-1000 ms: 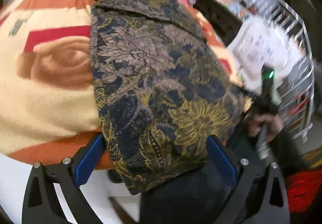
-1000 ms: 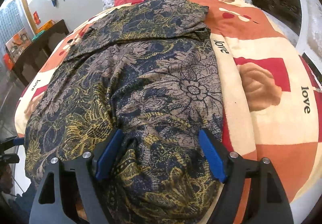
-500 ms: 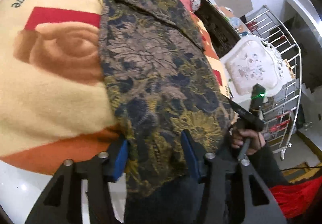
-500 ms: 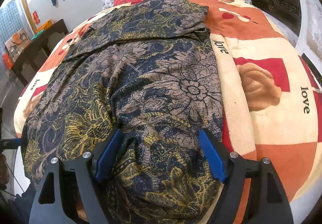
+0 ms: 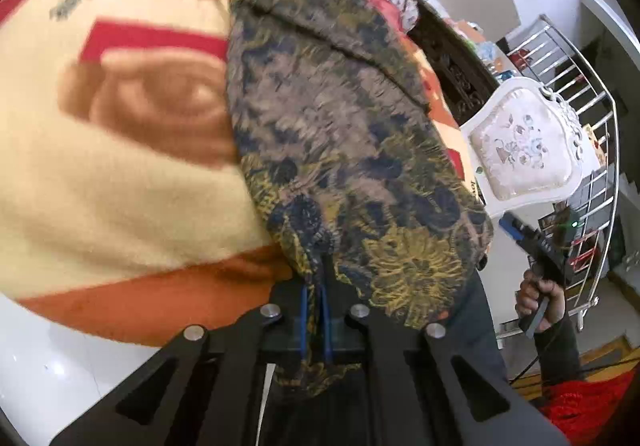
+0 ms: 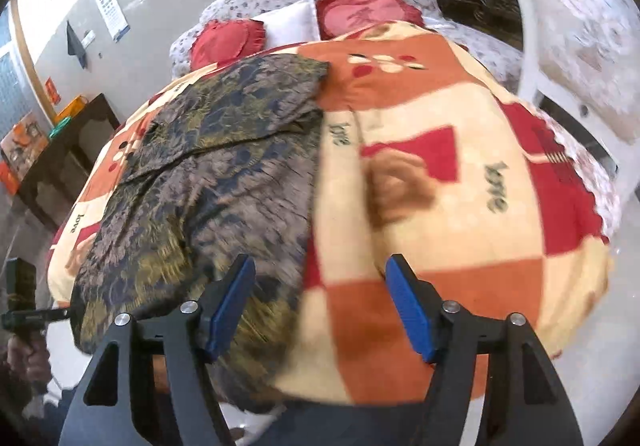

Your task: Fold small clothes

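On the left of the left wrist view lies the cream, orange and red blanket (image 5: 120,173) with a brown rose print, spread over the bed. Just right of it, the dark floral garment (image 5: 340,149) runs from the far end of the blanket down to the near edge, where it hangs over. The left gripper (image 5: 314,320) is clenched on that near hem, its blue pads pressed together with a fold of the cloth between them. Farther right stand a white upholstered chair (image 5: 524,141) and a metal railing (image 5: 600,149), and the person's right hand (image 5: 540,298) grips the handle of the other tool. In the right wrist view, the floral garment (image 6: 208,173) covers the left part of the blanket (image 6: 460,213), blurred near the camera. The right gripper (image 6: 320,306) hangs above the near edge of the bed, its blue fingers (image 6: 408,306) spread wide and grasping nothing. Red heart-shaped cushions (image 6: 228,39) and a white pillow (image 6: 292,23) sit at the head of the bed.
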Motion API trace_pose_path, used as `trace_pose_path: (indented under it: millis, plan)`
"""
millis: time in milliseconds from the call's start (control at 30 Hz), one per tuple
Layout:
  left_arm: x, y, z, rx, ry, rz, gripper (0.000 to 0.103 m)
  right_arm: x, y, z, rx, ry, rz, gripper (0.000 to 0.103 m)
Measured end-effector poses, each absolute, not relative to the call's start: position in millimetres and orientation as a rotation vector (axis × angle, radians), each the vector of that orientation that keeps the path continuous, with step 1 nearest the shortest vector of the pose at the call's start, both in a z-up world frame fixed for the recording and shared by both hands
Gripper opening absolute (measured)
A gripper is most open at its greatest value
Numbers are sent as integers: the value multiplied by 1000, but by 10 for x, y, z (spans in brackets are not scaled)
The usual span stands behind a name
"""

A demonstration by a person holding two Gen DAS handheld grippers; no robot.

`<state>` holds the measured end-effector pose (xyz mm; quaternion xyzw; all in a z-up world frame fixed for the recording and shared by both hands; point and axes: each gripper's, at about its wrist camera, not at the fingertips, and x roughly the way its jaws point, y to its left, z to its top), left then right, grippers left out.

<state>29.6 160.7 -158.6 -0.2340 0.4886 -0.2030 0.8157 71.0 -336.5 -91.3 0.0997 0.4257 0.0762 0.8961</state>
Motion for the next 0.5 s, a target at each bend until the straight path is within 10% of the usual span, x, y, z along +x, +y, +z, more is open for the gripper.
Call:
trace_pose_path:
  millis: [400, 500]
  plan:
    - [248, 1761, -1524, -502, 1035, -342, 5, 738, -3131, -1505, 433, 994, 382, 59]
    - [243, 1670, -1569, -472, 1057, -334, 7, 756, -3111, -1618, 512, 1012, 450, 43]
